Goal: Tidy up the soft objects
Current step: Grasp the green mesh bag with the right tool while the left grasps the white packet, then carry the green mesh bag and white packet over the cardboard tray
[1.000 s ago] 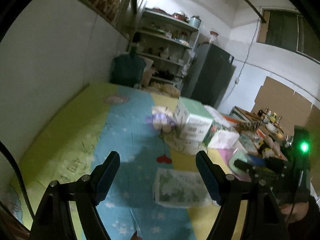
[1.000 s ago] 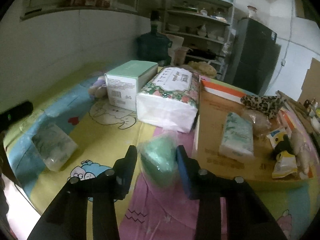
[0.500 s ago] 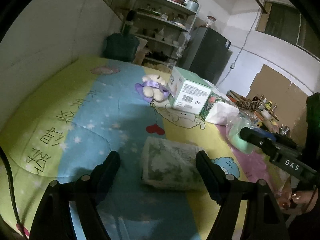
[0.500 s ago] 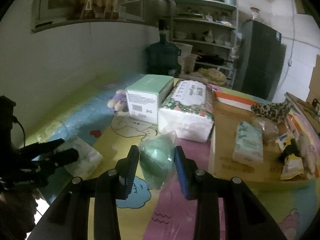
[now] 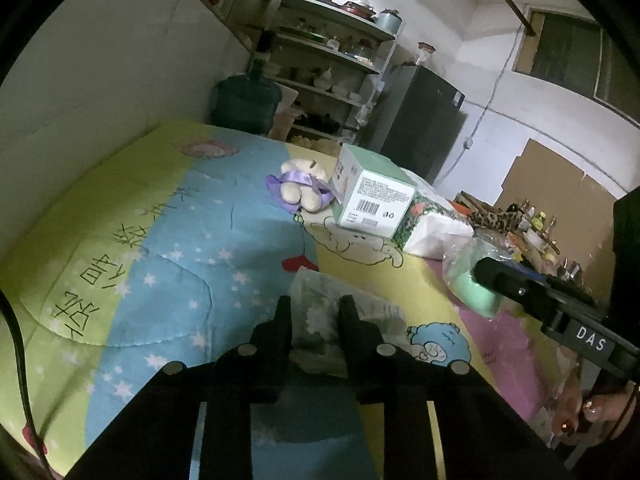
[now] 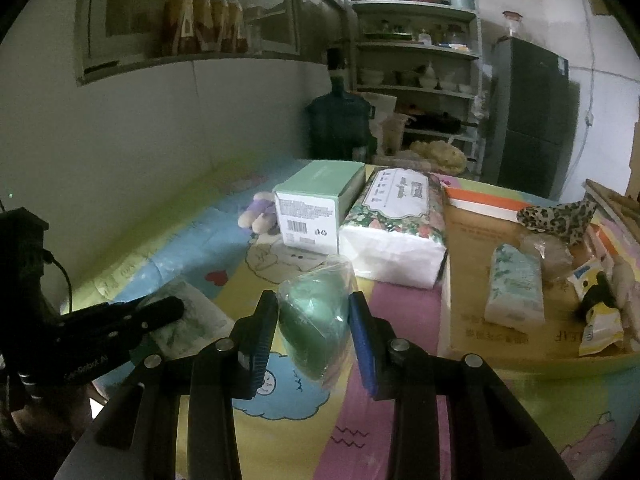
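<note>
Since half a second ago the left gripper (image 5: 315, 312) has clenched onto the soft floral-print tissue pack (image 5: 344, 312) at 6 o'clock on the cartoon quilt (image 5: 160, 248), so lifting looks next. At 3 o'clock, the right gripper (image 6: 314, 320) grasps a bagged green sponge (image 6: 316, 320). The mint cardboard box (image 5: 372, 200) crowds 12 o'clock.

Both views are pretty dim and grainy, with a greenish cast. Heavy fisheye bend plus black vignette all around the rim. Brightest patch is the white wall (image 5: 492, 92) toward 1 o'clock; the cabinet (image 6: 192, 12) at 11 o'clock sits murky and soft.
</note>
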Demonstrator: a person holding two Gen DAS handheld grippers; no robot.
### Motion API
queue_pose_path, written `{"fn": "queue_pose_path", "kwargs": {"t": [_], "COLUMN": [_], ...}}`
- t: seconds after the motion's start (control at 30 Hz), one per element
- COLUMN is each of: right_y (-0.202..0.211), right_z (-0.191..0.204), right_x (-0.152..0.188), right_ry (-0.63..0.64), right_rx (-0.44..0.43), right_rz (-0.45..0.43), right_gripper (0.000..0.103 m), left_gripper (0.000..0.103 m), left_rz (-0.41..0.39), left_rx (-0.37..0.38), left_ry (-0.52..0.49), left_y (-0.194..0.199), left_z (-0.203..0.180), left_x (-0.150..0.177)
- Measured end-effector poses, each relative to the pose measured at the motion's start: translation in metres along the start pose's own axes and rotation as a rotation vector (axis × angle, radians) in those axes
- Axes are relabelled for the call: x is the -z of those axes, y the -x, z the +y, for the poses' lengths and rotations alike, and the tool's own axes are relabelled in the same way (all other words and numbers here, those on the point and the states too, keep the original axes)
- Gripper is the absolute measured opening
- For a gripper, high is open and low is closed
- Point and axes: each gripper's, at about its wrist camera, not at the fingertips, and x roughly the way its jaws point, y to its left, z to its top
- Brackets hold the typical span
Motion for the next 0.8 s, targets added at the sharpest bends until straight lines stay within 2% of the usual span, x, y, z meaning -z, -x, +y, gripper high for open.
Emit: {"fn": "queue_pose_path", "kwargs": {"t": [0.43,0.8], "right_y": [0.022,0.045], "right_z": [-0.020,-0.050], "right_x": [-0.003,-0.007], "right_ry": [-0.042,-0.095], "right_rx": [-0.005,0.031], "right_rz": [-0.066,-0.129], "right_gripper": [0.037,0.037], "left_gripper": [0.021,0.021], "left_rz": [-0.081,-0.112], "left_rx": [0.024,0.095], "left_ry": [-0.044,-0.091], "left_y": [0.017,0.013], "left_z": [-0.030,-0.070], "left_x": [-0.025,-0.048]}}
